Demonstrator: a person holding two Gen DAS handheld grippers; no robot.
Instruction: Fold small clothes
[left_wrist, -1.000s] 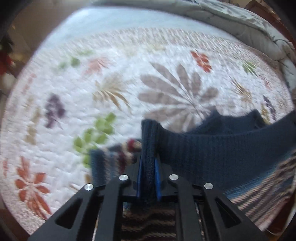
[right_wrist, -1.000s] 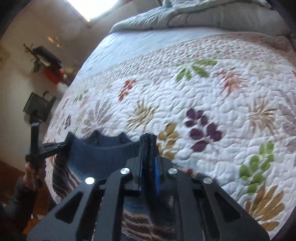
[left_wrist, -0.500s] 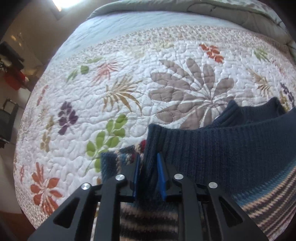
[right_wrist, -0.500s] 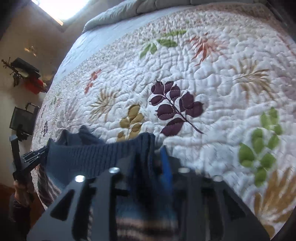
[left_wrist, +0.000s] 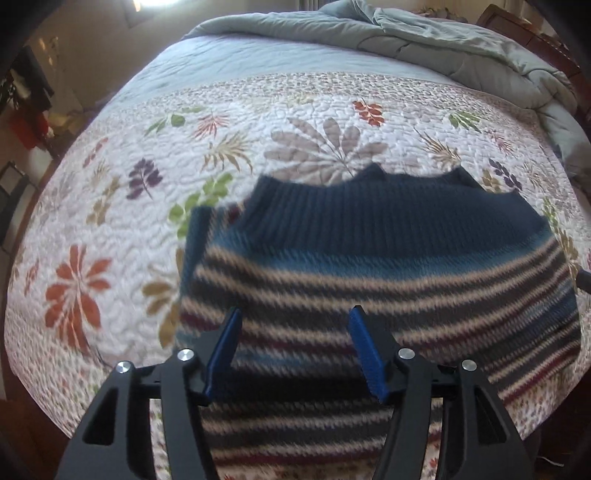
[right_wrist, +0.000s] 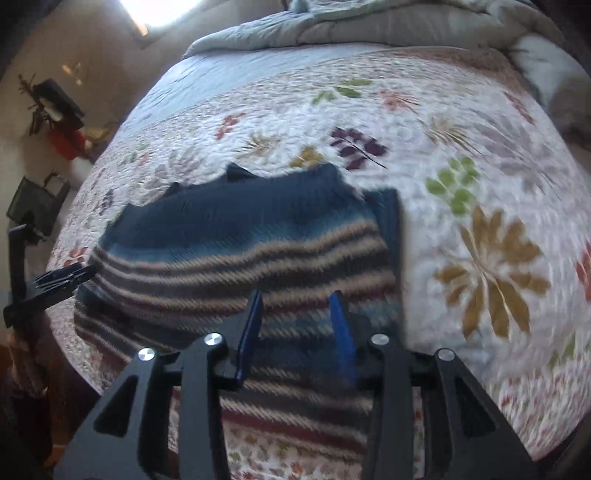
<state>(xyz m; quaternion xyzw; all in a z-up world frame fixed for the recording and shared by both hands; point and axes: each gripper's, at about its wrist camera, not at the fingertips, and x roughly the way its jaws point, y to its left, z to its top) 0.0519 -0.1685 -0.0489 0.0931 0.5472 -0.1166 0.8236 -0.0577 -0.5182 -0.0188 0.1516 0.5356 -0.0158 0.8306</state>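
- striped knit sweater (left_wrist: 369, 280) lying flat on the floral quilt (left_wrist: 110, 229), near the front edge of the bed, navy ribbed band at the far end, tan, dark and maroon stripes nearer the cameras.
- same sweater (right_wrist: 240, 258) seen from the right wrist view, navy top edge uneven with small peaks, a narrow navy strip sticking out along its right side.
- left gripper (left_wrist: 293, 350) released, blue pads spread wide, hovering over the striped lower part of the sweater, nothing between the fingers.
- right gripper (right_wrist: 295, 332) likewise spread apart, blue pads either side of a gap, above the right lower portion of the sweater, clamping nothing.
- whether either set of fingertips touches the knit: cannot tell, both views blurred there.
- left gripper (right_wrist: 62, 280) also visible at the left edge of the right wrist view, black fingers just beside the sweater's left side.
- grey-green comforter (left_wrist: 424, 40) bunched at the far end of the bed, well apart from the sweater.
- quilt (right_wrist: 480, 221) printed with leaves and flowers in orange, green, purple and ochre, bare to the right of the sweater.
- dark chair (right_wrist: 33, 203) and red object (right_wrist: 68, 142) off the bed at left, against the wall.
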